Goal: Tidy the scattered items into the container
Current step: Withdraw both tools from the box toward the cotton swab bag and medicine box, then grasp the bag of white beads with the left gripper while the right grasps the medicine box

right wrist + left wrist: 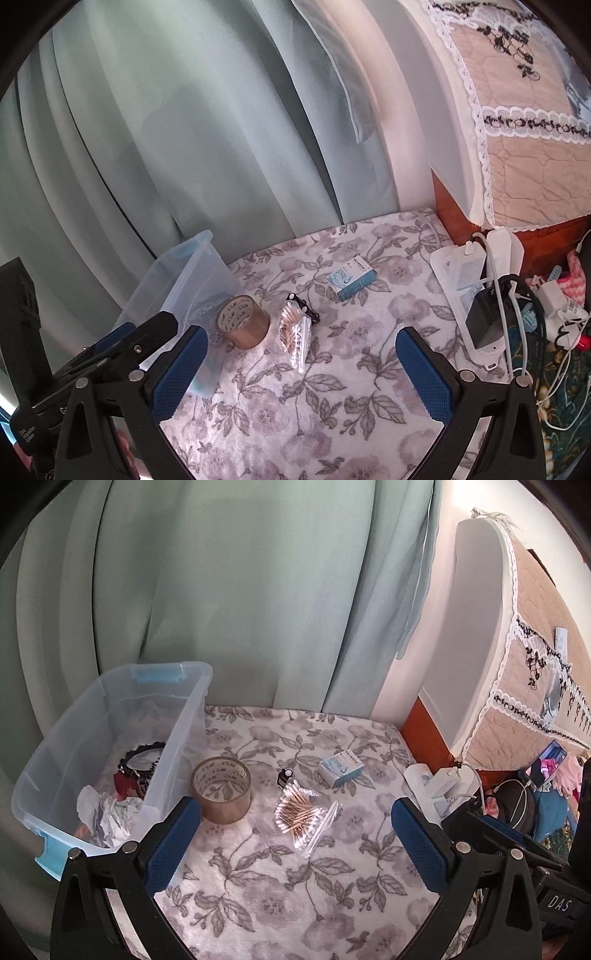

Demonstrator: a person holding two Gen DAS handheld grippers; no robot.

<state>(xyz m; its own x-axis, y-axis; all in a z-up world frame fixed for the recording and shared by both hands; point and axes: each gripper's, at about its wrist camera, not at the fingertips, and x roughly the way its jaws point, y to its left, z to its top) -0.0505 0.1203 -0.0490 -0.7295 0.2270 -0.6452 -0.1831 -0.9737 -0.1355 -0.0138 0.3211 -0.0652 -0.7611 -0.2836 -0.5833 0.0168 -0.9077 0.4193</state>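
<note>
The left gripper stands with its blue-padded jaws spread wide and nothing between them, hanging over the grey floral-print fleece cover. The right gripper is likewise wide and empty, beside it over the same cover.

Just ahead of the left gripper's left pad stands a brown roll of packing tape, upright on its edge and close against the wall of the clear plastic storage bin with pale blue latches. That bin already holds a black lace headband, something dark red and crumpled white paper (so part of the tidying looks done). Between the jaws and a little further out lies a clear packet of cotton swabs, with a small black clip touching its far end, and beyond them, apart, a small pale blue cardboard box.

The step in hand reads as an approach to the next loose item. The tape is the nearest candidate for the left gripper: its jaws would need to straddle the roll's wall or its full width, close, then lift over the bin's rim. The blue box sits better for the right.
</note>
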